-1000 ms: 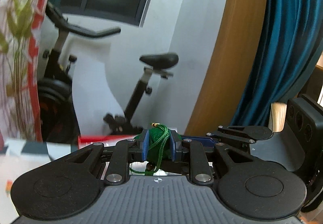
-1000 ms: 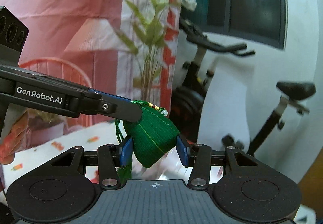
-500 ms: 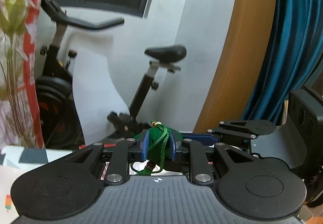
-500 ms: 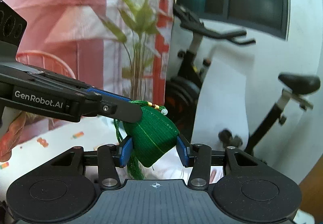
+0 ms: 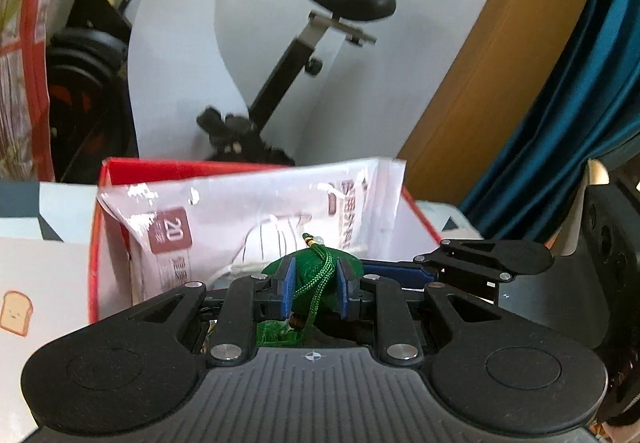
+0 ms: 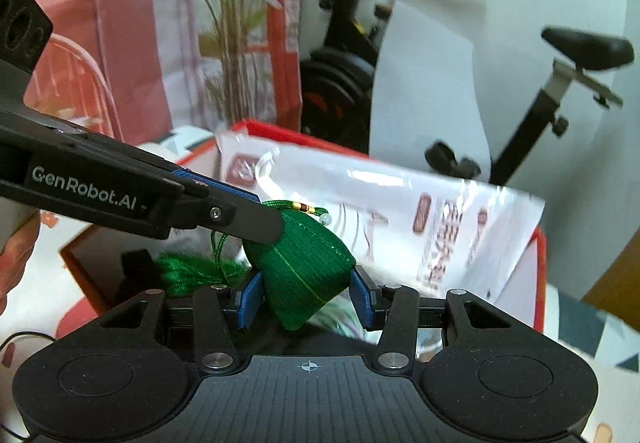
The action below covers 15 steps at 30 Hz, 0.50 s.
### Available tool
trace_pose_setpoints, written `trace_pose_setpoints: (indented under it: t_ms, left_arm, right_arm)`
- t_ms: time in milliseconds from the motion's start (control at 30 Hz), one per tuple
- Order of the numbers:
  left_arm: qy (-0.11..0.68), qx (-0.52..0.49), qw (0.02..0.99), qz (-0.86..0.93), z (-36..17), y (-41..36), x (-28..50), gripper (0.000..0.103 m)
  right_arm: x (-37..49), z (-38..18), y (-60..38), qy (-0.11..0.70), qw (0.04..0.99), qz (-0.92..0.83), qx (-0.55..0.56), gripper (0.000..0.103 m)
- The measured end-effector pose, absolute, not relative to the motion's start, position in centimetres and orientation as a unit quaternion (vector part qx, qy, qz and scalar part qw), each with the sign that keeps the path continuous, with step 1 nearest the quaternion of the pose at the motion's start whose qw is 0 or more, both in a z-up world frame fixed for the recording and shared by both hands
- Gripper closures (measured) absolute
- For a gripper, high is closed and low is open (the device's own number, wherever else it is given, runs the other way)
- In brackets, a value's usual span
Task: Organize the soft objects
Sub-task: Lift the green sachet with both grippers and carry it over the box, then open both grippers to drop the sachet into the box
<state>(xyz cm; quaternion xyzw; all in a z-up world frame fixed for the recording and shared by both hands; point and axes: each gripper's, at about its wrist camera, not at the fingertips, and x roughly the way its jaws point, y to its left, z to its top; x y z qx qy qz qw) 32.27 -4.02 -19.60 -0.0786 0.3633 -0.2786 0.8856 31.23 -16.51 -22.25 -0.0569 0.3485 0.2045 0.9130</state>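
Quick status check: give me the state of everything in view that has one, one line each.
Green woven fabric sachet with cord and tassel: held in the air over the box, gripped by both tongs.
Left tongs: shut on the sachet.
Right tongs: shut on the sachet.
Red cardboard box: open-topped, holding the packet.
Clear plastic packet: standing in the box.

Ribbed green cloth pouch (image 6: pixel 304 267); glossy plastic bag (image 5: pixel 256 211)
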Motion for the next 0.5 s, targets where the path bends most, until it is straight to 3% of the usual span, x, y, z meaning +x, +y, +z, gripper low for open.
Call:
trace_pose_setpoints:
  t_ms: [500]
  left_arm:
    - [0.428, -0.031, 0.867, -0.253, -21.6, -6.1, 35.1, 0.080]
  right_arm:
    - [33.9, -24.1, -16.3, 0.418, 0.891, 0.176, -0.019, 0.059]
